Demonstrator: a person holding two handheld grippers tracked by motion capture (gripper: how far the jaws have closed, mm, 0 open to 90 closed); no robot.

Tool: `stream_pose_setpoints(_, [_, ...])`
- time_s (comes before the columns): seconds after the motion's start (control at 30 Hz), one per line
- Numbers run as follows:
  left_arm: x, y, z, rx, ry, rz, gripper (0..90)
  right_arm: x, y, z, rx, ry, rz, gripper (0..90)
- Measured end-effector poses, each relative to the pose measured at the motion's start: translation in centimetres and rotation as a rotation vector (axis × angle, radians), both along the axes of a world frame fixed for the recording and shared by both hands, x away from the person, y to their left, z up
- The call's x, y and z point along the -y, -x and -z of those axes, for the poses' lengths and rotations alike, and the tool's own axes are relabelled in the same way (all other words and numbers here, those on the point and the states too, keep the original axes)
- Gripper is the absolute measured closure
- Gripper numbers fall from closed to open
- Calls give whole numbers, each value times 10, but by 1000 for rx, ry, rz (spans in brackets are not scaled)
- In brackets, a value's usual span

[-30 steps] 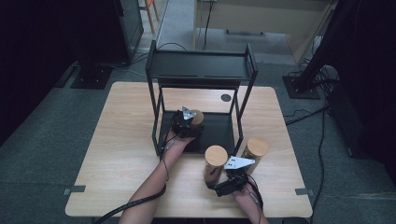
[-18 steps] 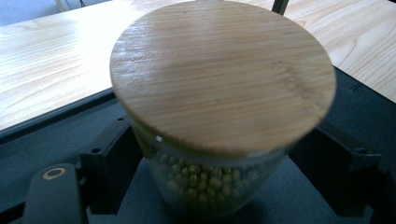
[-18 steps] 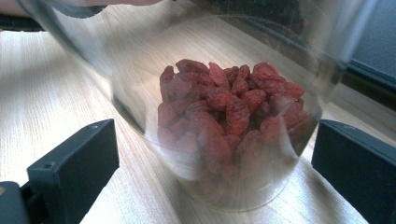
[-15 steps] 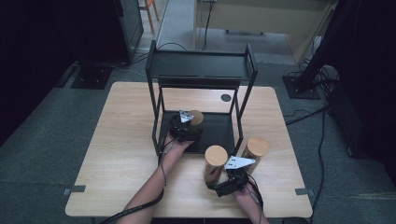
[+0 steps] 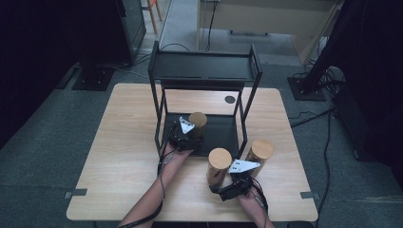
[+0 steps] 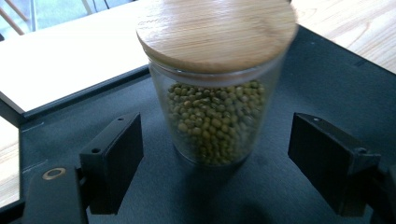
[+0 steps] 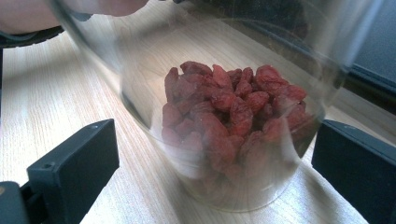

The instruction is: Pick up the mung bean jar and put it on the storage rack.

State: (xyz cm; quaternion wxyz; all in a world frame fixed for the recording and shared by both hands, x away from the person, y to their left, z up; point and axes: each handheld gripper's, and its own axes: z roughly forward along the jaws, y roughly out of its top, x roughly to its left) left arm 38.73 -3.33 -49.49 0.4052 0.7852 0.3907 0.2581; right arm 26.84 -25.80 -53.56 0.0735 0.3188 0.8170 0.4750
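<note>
A glass jar of green beans with a wooden lid stands upright on the black bottom shelf of a rack. My left gripper is open, its jaws wide on either side of the jar and not touching it. In the high view that jar is just beyond the left gripper. A lidded glass jar of red dried berries stands on the wooden table between the wide jaws of my open right gripper. From above, this jar sits near the table's front, the right gripper just behind it.
The black two-tier rack stands mid-table, its posts flanking the bottom shelf. A third wooden-lidded jar stands right of the berry jar, by the rack's front right post. Bare table stretches to the left.
My left gripper has drawn back a little toward the person while the bean jar stayed on the shelf. The right gripper and berry jar have barely moved.
</note>
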Motion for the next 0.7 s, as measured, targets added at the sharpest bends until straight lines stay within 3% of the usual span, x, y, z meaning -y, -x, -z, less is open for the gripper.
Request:
stream_pose_setpoints(0.2, [-2,13,-2,8,15,28,184,-2,1,0,14,19,-4,0])
stream_pose_setpoints(0.37, [-4,29,-3,37,9,58,184,-4,3,-1,44,28,-24,0])
stream_pose_setpoints(0.57, [-9,43,-3,42,38,82,184,-2,3,-1,50,23,7,0])
stream_pose_setpoints(0.7, [-14,50,-2,38,57,94,184,-4,3,-1,54,35,-7,0])
